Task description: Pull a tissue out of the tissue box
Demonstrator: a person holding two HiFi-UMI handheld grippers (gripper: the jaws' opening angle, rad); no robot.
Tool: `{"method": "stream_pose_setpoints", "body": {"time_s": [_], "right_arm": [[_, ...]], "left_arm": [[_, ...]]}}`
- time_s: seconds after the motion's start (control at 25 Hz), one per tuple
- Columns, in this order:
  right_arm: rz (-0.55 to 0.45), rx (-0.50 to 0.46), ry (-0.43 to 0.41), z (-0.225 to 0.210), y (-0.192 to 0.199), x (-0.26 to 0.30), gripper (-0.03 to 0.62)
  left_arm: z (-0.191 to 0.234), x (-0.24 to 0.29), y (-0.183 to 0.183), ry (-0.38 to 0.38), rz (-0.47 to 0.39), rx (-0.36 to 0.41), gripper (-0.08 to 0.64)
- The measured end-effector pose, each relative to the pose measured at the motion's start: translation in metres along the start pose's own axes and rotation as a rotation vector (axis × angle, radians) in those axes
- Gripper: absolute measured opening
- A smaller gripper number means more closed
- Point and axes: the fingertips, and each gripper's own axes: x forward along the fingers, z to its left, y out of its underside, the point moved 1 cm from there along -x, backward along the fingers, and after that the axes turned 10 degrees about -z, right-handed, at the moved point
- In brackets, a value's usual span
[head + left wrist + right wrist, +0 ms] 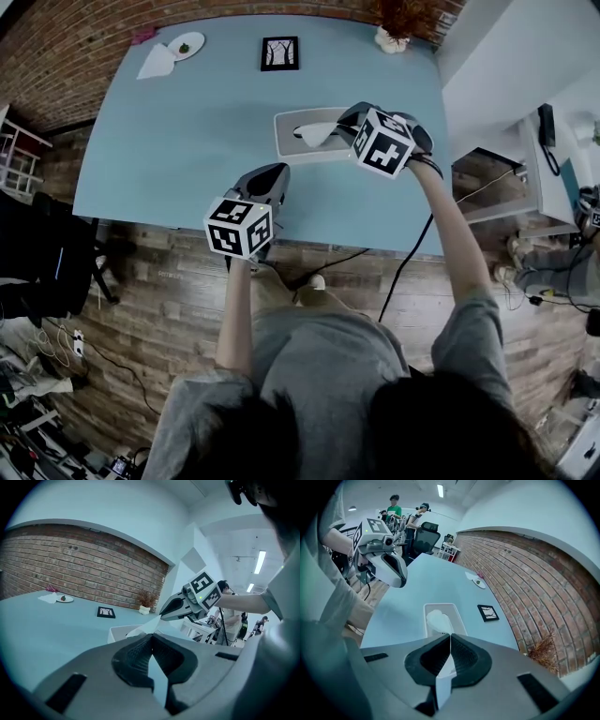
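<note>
Left gripper (275,171) and right gripper (333,133): my grey shells with dark ribbed pads (136,656), each bearing a white cube (239,226) of black square markers. A black cable (405,265) runs from the right one. I wear a grey short-sleeved shirt (469,333).

Smooth matt tabletop (187,141); rough brick wall (66,66) from nine to twelve o'clock; grainy wood-plank floor (159,272) at six o'clock. Thin soft paper tissue (436,620), smooth matt tissue box (457,620), matt plastic right gripper (450,637) with ribbed pads (462,653)
</note>
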Motion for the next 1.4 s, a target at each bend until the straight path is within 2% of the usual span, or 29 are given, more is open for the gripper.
{"method": "stream_pose_setpoints", "body": {"time_s": [0.88,1.4], "right_arm": [[-0.054,0.031,0.12,-0.001,-0.005,-0.044,0.003],[-0.186,0.115,0.205,0.013,-0.017,-0.076,0.003]], "left_arm": [[-0.024,-0.012,-0.016,0.043,-0.044,0.063,0.003],[-0.037,-0.015,-0.026,0.069,-0.07,0.108,0.003]]}}
